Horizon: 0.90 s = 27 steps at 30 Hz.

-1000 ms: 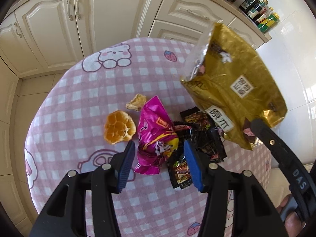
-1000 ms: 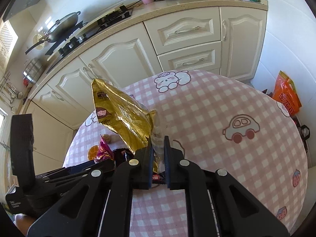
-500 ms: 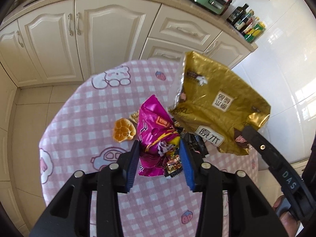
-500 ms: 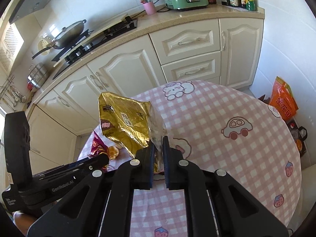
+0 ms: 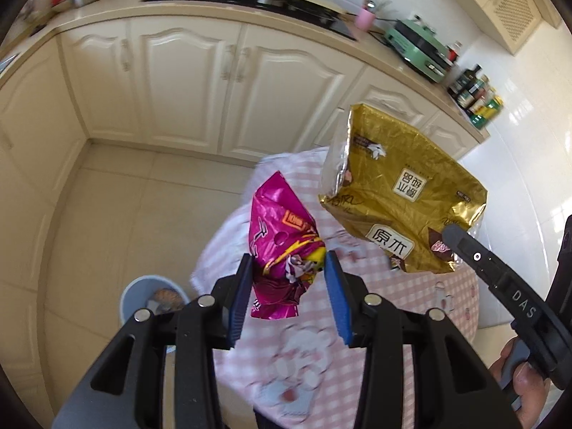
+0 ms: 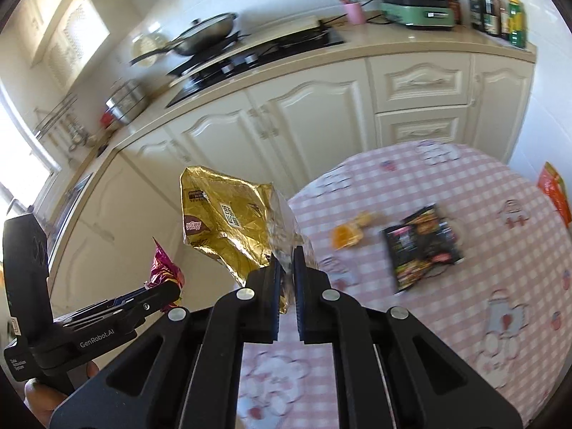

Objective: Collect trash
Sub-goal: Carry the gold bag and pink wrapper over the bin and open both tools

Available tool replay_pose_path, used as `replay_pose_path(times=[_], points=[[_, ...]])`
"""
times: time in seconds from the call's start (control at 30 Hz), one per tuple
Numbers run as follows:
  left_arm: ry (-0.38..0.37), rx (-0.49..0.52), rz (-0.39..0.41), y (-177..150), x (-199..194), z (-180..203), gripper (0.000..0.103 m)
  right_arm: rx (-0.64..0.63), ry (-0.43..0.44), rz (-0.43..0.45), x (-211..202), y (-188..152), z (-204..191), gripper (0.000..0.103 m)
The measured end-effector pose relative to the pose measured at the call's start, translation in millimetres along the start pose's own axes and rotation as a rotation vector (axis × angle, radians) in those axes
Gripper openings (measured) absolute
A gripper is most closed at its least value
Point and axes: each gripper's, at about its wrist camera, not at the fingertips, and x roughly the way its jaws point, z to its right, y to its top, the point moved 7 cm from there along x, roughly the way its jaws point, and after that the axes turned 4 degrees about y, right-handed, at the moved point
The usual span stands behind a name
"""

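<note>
My left gripper (image 5: 289, 268) is shut on a magenta snack wrapper (image 5: 282, 243) and holds it in the air past the table's edge; the wrapper also shows in the right wrist view (image 6: 165, 274). My right gripper (image 6: 285, 262) is shut on a gold foil bag (image 6: 228, 225), held up above the table edge; the bag also shows in the left wrist view (image 5: 400, 193). A grey-blue trash bin (image 5: 152, 298) stands on the floor, below and left of the left gripper. Black snack wrappers (image 6: 422, 246) and an orange peel (image 6: 345, 236) lie on the pink checked table (image 6: 464, 286).
Cream kitchen cabinets (image 5: 200, 82) run along the back under a counter with a stove (image 6: 250, 53), a green appliance (image 6: 416, 1) and bottles (image 6: 497, 10). An orange bag (image 6: 554, 193) sits beyond the table on the right. Tiled floor (image 5: 118, 214) lies left of the table.
Both grippers have lifted their wrappers off the table and swung left, away from the table's middle. The trash bin has come into the left wrist view.
</note>
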Motion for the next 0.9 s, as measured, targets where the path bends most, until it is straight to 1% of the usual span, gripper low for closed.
replay_pose_path(times=[0.07,0.27,0.43,0.57,0.67,0.83,0.87,0.9], points=[[0.031,-0.040,0.000,-13.4,-15.1,-38.8,0.039,-0.024,0.040,-0.035,11.8,-15.2,-33.5,0.006],[0.120,-0.159,-0.006,-52.6,-52.1,-145.6,0.039,-0.068,0.122,-0.156,51.1,-63.6,-113.4,0.006],[0.170,-0.229,-0.014,-80.6,-70.1,-210.1,0.039,-0.111,0.150,-0.253,83.9,-108.7,-165.8,0.006],[0.191,-0.272,-0.022,-95.2,-76.7,-245.3,0.039,-0.146,0.140,-0.310,105.2,-136.7,-193.9,0.006],[0.197,-0.291,-0.027,-103.2,-79.9,-263.1,0.039,-0.166,0.135,-0.332,115.7,-150.5,-209.5,0.006],[0.193,-0.310,-0.036,-108.4,-79.2,-283.2,0.039,-0.171,0.124,-0.347,130.4,-159.5,-224.0,0.007],[0.192,-0.310,-0.037,-107.3,-78.2,-282.8,0.039,-0.173,0.121,-0.346,132.1,-160.1,-226.2,0.009],[0.192,-0.311,-0.039,-106.7,-77.0,-283.7,0.039,-0.174,0.114,-0.346,135.9,-158.9,-226.3,0.010]])
